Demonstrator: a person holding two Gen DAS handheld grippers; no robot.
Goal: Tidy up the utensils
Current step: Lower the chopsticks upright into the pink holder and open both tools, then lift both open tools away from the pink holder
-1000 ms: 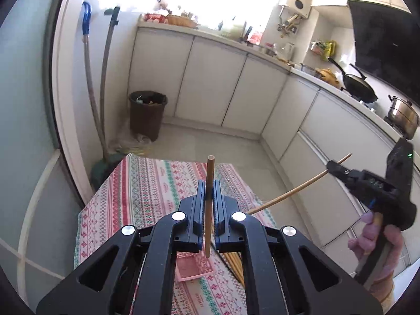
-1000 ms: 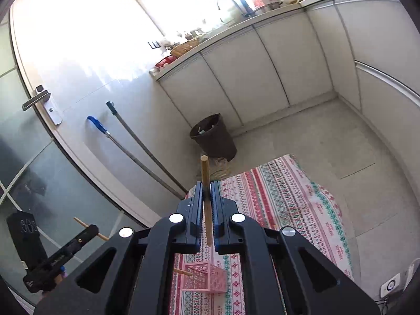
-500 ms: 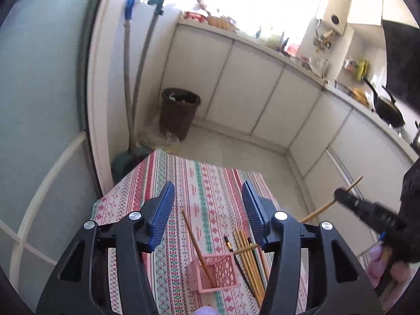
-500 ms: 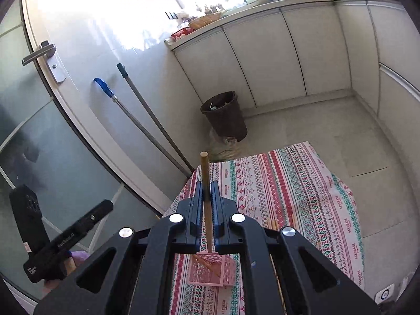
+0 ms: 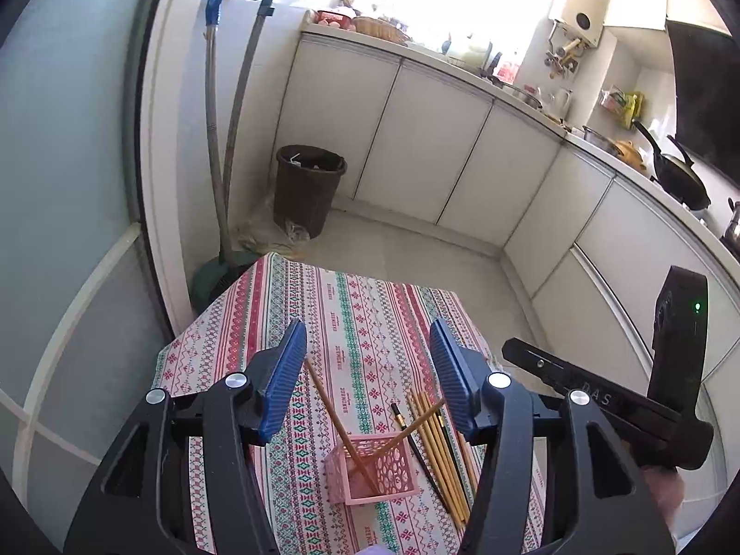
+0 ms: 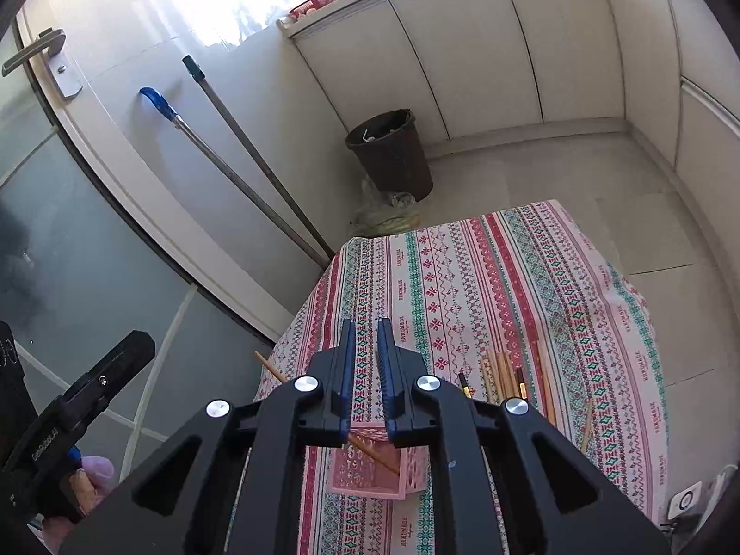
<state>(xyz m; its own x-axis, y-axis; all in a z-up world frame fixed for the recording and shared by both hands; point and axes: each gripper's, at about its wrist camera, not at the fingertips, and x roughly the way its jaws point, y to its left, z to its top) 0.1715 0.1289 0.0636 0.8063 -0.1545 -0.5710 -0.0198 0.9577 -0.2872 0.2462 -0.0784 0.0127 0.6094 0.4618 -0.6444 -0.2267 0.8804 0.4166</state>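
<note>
**Two chopsticks stand in the pink basket**

The left gripper point(image 5: 367, 370) hovers above the table point(image 5: 360, 314), its jaws spread and opening, nothing between them. The right gripper point(image 6: 365, 365) has its jaws narrowly parted and opening, empty too. Two chopsticks point(image 5: 335, 416) lean crossed in the pink basket point(image 5: 388, 485). More chopsticks point(image 5: 439, 444) lie just beside it.

pink basket point(image 6: 370, 471) partly hidden, contents perhaps unreadable
</note>
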